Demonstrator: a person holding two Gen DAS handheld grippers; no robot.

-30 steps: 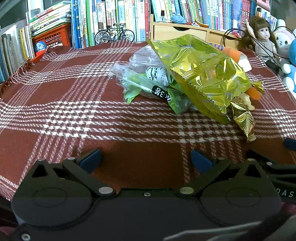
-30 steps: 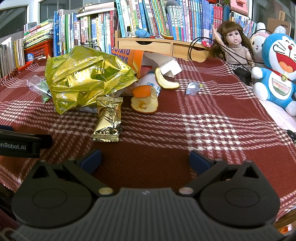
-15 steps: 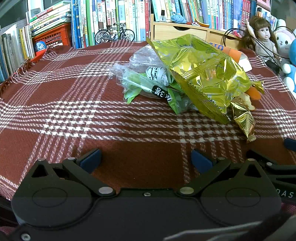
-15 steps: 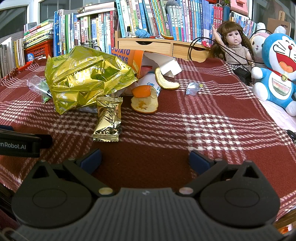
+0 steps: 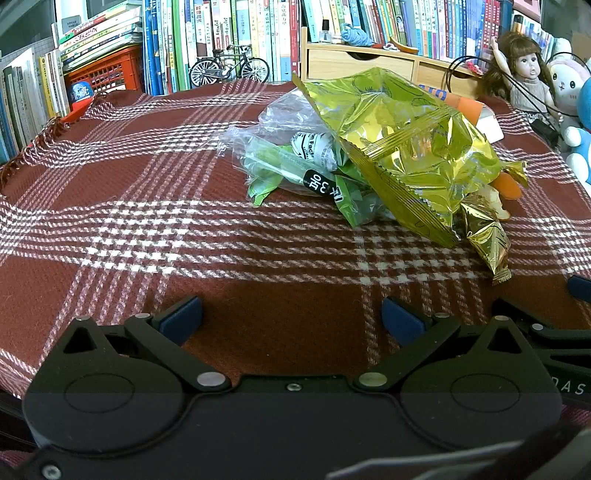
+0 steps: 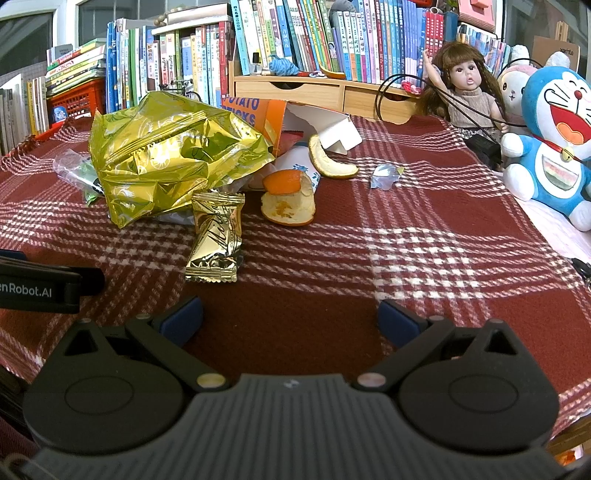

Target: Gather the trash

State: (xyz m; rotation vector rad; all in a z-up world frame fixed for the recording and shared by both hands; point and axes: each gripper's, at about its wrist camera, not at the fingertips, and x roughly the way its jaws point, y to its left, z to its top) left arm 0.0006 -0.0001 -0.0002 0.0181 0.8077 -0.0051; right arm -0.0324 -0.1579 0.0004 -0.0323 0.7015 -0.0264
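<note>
**Trash heaped on plaid surface, both tools spread and empty**

Plaid-covered surface (image 6: 424, 258), walled by books (image 6: 295, 33) at the far edge and plush toys (image 6: 554, 140) on the right; bare cloth in front and right of the heap. Large gold bag (image 6: 166, 158) on top, long axis left to right. Small gold wrapper (image 6: 216, 238) nearest, lengthwise toward the right tool (image 6: 290, 319), just ahead-left of it. Orange peel (image 6: 288, 203) alongside. Left tool (image 5: 291, 319) likewise spread, well short of the green wrappers (image 5: 295, 173).
</note>
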